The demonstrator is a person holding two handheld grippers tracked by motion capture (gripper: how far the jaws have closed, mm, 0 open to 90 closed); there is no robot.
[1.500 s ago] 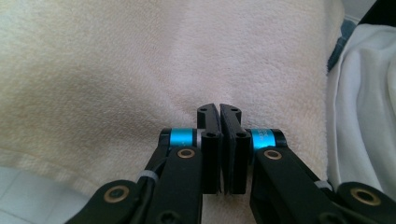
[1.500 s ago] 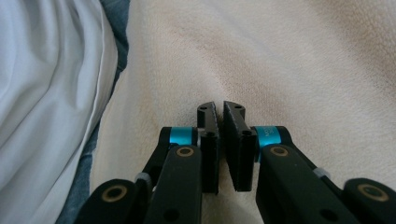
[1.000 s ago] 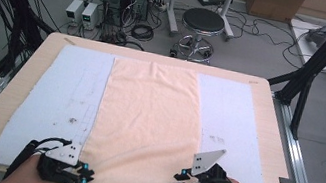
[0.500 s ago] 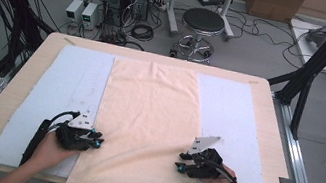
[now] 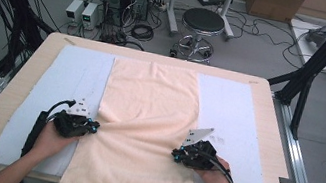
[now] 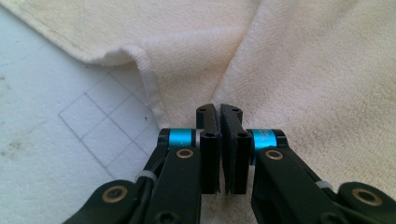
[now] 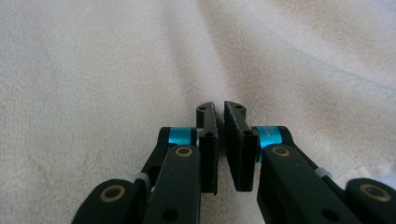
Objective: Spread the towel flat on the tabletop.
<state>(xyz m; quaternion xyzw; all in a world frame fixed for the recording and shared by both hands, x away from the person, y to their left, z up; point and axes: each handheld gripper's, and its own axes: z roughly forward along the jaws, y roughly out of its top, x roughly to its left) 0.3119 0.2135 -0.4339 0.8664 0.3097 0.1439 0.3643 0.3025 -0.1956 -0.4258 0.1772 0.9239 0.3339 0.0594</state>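
From the high view, a big cream towel lies down the middle of the desk, on a pale blue mat. The left gripper pinches the towel's left edge and the right gripper its right edge.

In the left gripper view, the jaws have just been closing and now squeeze the towel beside its hem.

In the right gripper view, the jaws have just been closing too, with a thin gap left, nipping the towel.

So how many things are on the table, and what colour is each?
Cream towel: 1
Pale blue mat: 1
Black grippers, left gripper and right gripper, each at a towel edge: 2
Total: 4
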